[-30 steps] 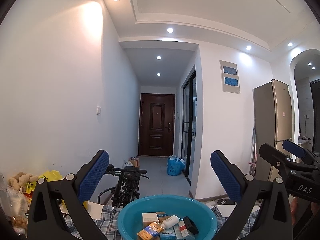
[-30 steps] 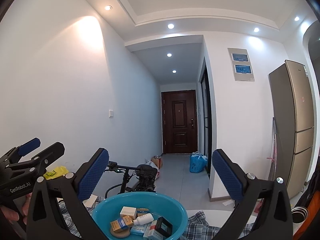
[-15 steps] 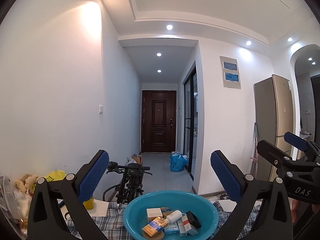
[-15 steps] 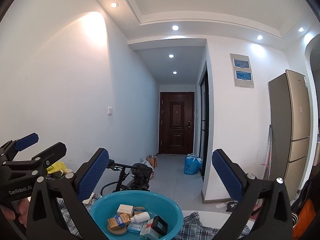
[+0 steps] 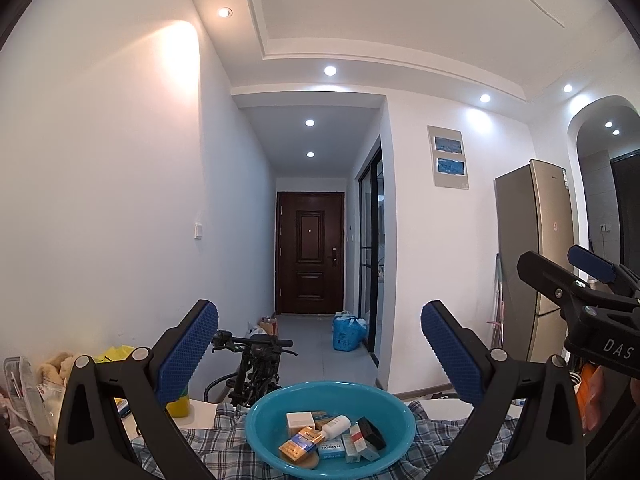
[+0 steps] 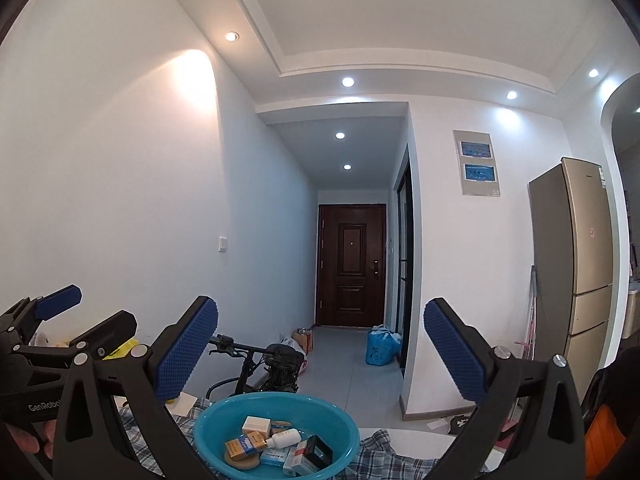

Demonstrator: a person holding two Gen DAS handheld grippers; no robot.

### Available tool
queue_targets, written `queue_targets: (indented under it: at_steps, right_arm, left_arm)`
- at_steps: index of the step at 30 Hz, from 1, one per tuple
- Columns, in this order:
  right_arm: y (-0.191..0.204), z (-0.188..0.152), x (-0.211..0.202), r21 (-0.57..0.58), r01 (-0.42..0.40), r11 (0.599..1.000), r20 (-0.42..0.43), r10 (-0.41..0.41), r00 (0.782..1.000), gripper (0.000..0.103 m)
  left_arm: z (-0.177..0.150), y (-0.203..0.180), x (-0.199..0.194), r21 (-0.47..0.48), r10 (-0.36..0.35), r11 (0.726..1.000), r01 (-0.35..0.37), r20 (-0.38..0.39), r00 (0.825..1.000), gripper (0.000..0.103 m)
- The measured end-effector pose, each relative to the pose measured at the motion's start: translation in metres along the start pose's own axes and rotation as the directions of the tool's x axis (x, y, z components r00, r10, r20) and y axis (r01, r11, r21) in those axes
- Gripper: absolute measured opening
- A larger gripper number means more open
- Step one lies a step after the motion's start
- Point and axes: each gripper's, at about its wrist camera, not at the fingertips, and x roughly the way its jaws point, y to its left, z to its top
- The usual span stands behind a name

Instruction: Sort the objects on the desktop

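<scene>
- Left tool (image 5: pixel 319 346) up above the tabletop (image 5: pixel 200 408), blue pads spread wide, nothing between them.
- Right tool (image 6: pixel 321 346) level beside it, pads just as far apart, gripping nothing.
- Seen from the right wrist: left tool at the far left edge, a bit of hand (image 6: pixel 28 438) under it.
- Seen from the left wrist: right tool (image 5: pixel 568 268) poking in from the right edge.
- Down below both, a teal basin (image 5: pixel 256 420) sitting on a checked cloth (image 5: pixel 192 442) spread over the white tabletop.
- Packed into the basin: a white box (image 5: pixel 299 421), an orange-and-blue box (image 5: pixel 301 443), a small white bottle (image 5: pixel 335 426) lying on its side, a black box (image 5: pixel 372 433), a blue-and-white carton (image 5: pixel 331 449).
- Off to the left on the tabletop: a yellow cup (image 5: pixel 178 405) partly hidden behind the left pad, a heap of soft toys and plastic bags (image 5: pixel 48 372).
- Beyond the table edge: a black bicycle (image 5: pixel 256 364), a blue bag (image 5: pixel 347 330) on the hallway floor, a dark door (image 5: pixel 310 246) at the end, a gold fridge (image 5: pixel 536 256) on the right.
</scene>
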Motion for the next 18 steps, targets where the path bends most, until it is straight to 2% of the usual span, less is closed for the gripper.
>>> queue_targets:
  at_steps: [8,12,18]
  right_arm:
    - [0.004,0.017,-0.048,0.004,0.001,1.000,0.042,-0.001,0.999,0.103]
    - [0.005,0.006,-0.068,0.020,0.004,1.000,0.008,-0.004,1.000,0.103]
    - [0.003,-0.008,-0.088,0.035,0.019,0.999,-0.041,-0.018,0.999,0.103]
  left_arm:
    - [0.013,0.002,-0.048,-0.005,0.008,1.000,-0.008,0.032,0.999,0.103]
    - [0.009,0.003,-0.074,-0.033,0.016,0.999,-0.014,0.058,0.998,0.103]
    - [0.000,0.011,-0.103,-0.051,0.007,0.999,-0.005,0.041,0.999,0.103]
